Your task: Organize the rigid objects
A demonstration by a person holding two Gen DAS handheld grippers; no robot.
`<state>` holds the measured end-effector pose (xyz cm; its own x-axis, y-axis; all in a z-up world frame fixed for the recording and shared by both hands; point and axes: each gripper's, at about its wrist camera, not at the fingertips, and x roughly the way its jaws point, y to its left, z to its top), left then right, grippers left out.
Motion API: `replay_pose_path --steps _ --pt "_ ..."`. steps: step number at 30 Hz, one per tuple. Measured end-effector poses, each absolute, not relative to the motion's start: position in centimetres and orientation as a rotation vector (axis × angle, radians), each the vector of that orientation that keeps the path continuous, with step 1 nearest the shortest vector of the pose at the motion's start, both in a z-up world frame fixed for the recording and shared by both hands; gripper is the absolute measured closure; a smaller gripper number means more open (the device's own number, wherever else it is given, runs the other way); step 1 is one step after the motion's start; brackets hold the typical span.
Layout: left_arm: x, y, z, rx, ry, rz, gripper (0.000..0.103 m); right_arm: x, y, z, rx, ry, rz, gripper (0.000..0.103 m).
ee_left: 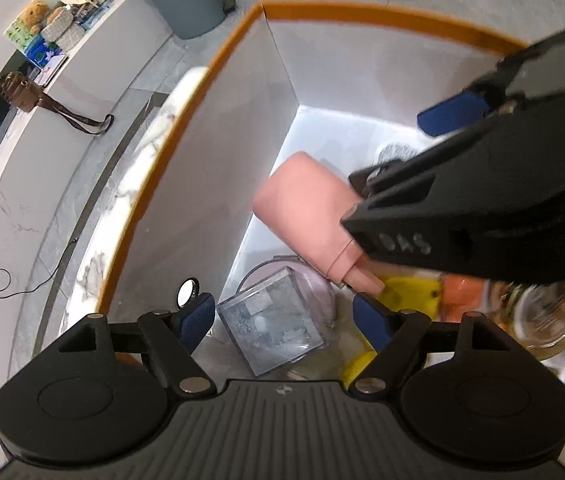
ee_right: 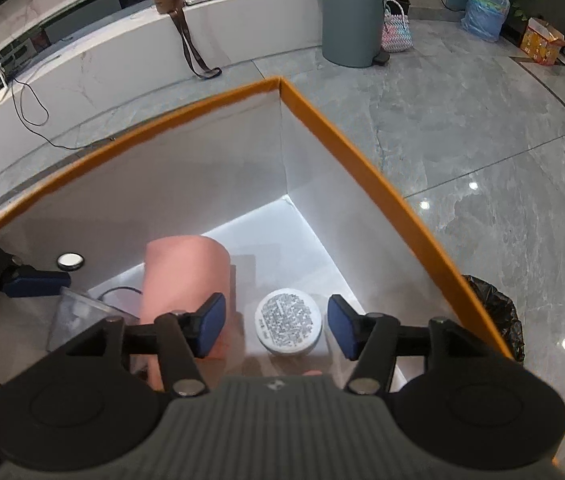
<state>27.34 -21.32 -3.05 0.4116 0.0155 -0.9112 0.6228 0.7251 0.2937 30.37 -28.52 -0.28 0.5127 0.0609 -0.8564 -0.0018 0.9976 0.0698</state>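
Orange-rimmed box [ee_right: 362,160] at centre frame already holds pink bottle [ee_right: 184,272], white jar [ee_right: 288,322], clear cube [ee_left: 278,320]; left gripper [ee_left: 286,316] and right gripper [ee_right: 278,326] both released, empty.

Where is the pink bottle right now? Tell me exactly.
The pink bottle is inside the orange-rimmed box, left of the white round jar in the right wrist view, above the clear cube, by the open right gripper.

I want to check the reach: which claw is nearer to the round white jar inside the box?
Right. The right claw hangs open just above the round white jar, its fingers either side. The left claw is open over the clear cube, farther off.
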Motion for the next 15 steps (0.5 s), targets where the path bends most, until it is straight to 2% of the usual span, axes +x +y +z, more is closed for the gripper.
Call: replay_pose_path --steps 15 --pt "23.6 -21.1 2.4 0.584 0.993 -0.370 0.011 26.5 -29.3 5.3 0.072 0.937 0.057 0.046"
